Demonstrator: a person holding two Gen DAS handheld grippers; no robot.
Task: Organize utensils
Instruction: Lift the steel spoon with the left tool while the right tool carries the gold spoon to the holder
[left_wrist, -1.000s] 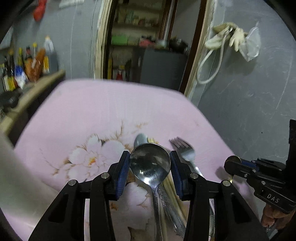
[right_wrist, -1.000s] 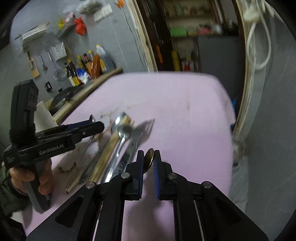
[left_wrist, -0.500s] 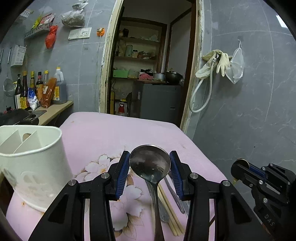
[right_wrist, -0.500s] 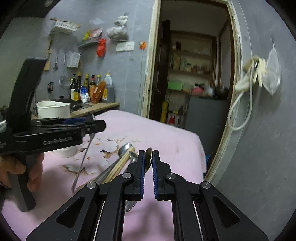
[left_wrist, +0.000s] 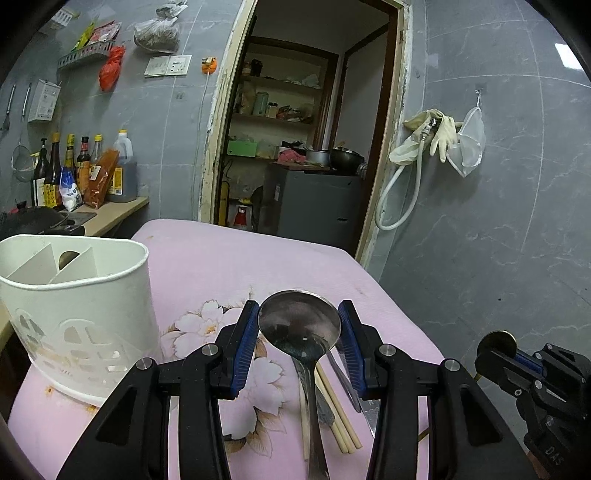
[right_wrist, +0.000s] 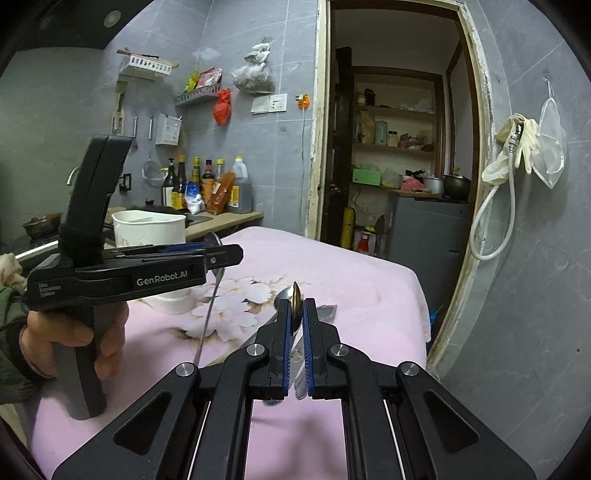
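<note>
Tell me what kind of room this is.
Most likely a home kitchen. Sauce and oil bottles stand on a counter by the tiled wall, a strainer hangs above it, and a pantry with stocked shelves and pots opens behind the pink-covered table.

"GenRobot.AI": left gripper | "DAS": right gripper

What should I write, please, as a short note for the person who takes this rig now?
Left gripper: shut on a silver spoon, held above the table.
Right gripper: shut on a gold spoon, seen edge-on.
White divided holder: stands on the pink cloth at left; no utensil visible inside it.
On the cloth: chopsticks, fork, another spoon.
Left: put both spoons in the holder, then the rest.
</note>
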